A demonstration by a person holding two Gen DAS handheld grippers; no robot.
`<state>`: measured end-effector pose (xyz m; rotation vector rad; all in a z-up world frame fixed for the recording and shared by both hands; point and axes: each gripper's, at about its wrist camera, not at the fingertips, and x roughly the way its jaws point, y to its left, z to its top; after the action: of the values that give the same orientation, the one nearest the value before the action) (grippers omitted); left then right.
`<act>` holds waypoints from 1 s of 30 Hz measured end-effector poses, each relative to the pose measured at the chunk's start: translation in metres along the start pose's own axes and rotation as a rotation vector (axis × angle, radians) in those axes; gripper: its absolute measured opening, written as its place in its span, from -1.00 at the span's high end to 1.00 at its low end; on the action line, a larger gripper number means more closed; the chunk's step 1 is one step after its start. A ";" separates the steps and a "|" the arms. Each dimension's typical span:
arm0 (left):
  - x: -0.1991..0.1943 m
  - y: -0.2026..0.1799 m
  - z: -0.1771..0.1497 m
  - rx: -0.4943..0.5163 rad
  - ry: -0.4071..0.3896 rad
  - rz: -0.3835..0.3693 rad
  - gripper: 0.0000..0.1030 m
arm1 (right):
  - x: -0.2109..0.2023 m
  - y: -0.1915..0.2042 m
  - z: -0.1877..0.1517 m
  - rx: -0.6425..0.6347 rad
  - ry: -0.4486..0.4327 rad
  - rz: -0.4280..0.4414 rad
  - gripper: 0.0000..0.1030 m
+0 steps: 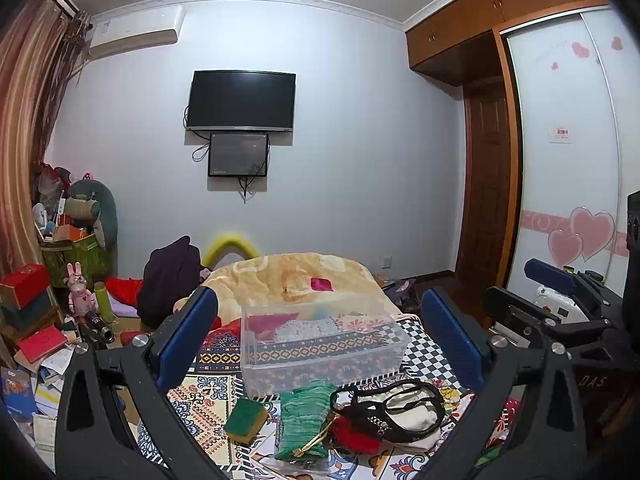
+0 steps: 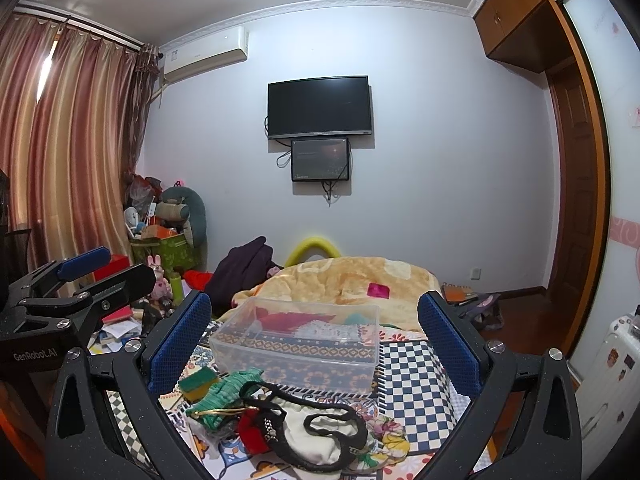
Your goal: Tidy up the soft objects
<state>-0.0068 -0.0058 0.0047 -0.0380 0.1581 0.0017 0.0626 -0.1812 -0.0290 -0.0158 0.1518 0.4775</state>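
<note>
A clear plastic box stands empty on the patterned bedspread. In front of it lie a green-and-yellow sponge, a green knitted pouch, a red soft piece and a cream bag with black straps. My left gripper is open and empty, above the pile. My right gripper is open and empty, also above the pile. The right gripper shows at the right of the left wrist view.
A folded yellow blanket lies behind the box, with dark clothes to its left. Boxes, books and toys clutter the floor at the left. A wardrobe and door stand at the right.
</note>
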 end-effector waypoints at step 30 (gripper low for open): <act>-0.003 -0.004 0.002 0.001 -0.007 -0.002 -1.00 | -0.004 0.000 0.002 0.009 -0.017 0.001 -1.00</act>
<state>-0.0097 -0.0099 0.0077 -0.0367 0.1512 -0.0008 0.0595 -0.1826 -0.0264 -0.0029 0.1371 0.4780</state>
